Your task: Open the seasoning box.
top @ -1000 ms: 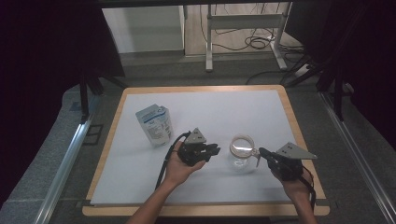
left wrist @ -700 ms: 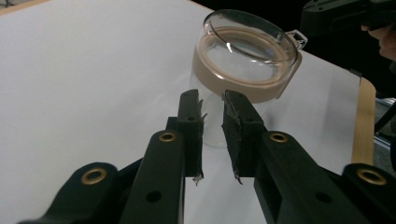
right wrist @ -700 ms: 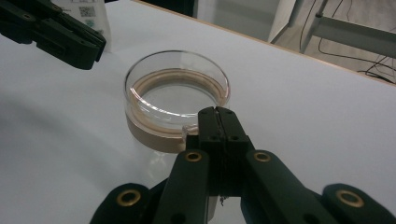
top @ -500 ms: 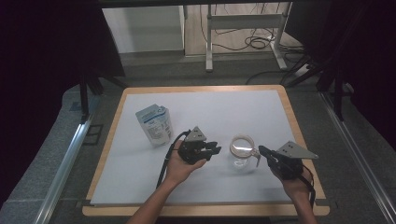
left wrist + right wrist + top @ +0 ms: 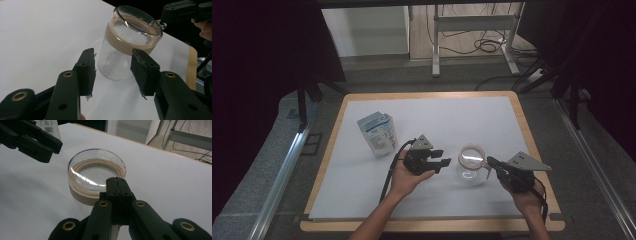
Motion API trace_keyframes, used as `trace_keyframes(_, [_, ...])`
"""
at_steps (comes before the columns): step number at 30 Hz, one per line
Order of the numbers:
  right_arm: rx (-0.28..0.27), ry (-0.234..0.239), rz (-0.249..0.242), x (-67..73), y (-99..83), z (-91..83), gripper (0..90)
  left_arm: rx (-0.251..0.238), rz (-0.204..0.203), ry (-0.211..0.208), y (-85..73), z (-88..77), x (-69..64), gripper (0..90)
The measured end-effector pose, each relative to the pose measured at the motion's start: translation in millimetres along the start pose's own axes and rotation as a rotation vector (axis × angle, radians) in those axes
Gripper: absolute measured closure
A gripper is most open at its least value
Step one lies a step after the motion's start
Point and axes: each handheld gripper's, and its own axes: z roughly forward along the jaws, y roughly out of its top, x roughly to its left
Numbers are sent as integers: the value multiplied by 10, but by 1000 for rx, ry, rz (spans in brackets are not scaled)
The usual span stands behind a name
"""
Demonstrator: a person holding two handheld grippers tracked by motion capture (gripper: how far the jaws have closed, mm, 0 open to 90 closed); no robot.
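High view: glass jar point(image 5: 470, 162) with tan-banded glass lid stands upright on the white table point(image 5: 362, 175), between the two tools. Left gripper point(image 5: 441, 160), jaws just opened partway, nothing between them, faces the jar. Right gripper point(image 5: 488, 161), jaws pressed together, meets the lid's rim.

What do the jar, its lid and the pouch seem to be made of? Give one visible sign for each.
Jar: clear glass, probably; the table shows through it and it glints.
Lid: clear glossy top with a matt tan ring, perhaps a rubbery seal.
Pouch: printed flexible film, plastic or foil, standing with soft creases.
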Motion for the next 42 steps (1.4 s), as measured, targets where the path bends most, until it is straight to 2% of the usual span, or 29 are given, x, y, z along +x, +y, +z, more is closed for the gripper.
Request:
trace_keyframes(9, [-8,-2,9,1,-20,-11,900,9,0,6,2,-1,9,515])
trace_keyframes(15, [-23,11,29,-21,-44,-11,900,10,0,7,-4,-9,14,519])
trace_keyframes(22, [-22,6,23,-11,-41,-8,900,8,8,4,20,6,-3,541])
trace_keyframes(25, [-22,6,21,-13,-45,-12,900,11,12,-4,39,35,-17,581])
trace_keyframes(27, [-24,4,20,-10,-46,-11,900,15,18,-8,57,64,-34,657])
trace_keyframes(31, [-26,5,20,-11,-48,-11,900,20,32,-11,90,125,-66,723])
trace_keyframes(36, [-25,5,18,-13,-55,-18,900,27,33,-12,86,159,-70,766])
trace_keyframes(41, [-8,-6,13,-5,-81,2,900,5,30,-15,108,155,-74,814])
trace_keyframes(42, [-11,3,25,-24,-89,3,900,-1,26,-13,133,170,-72,818])
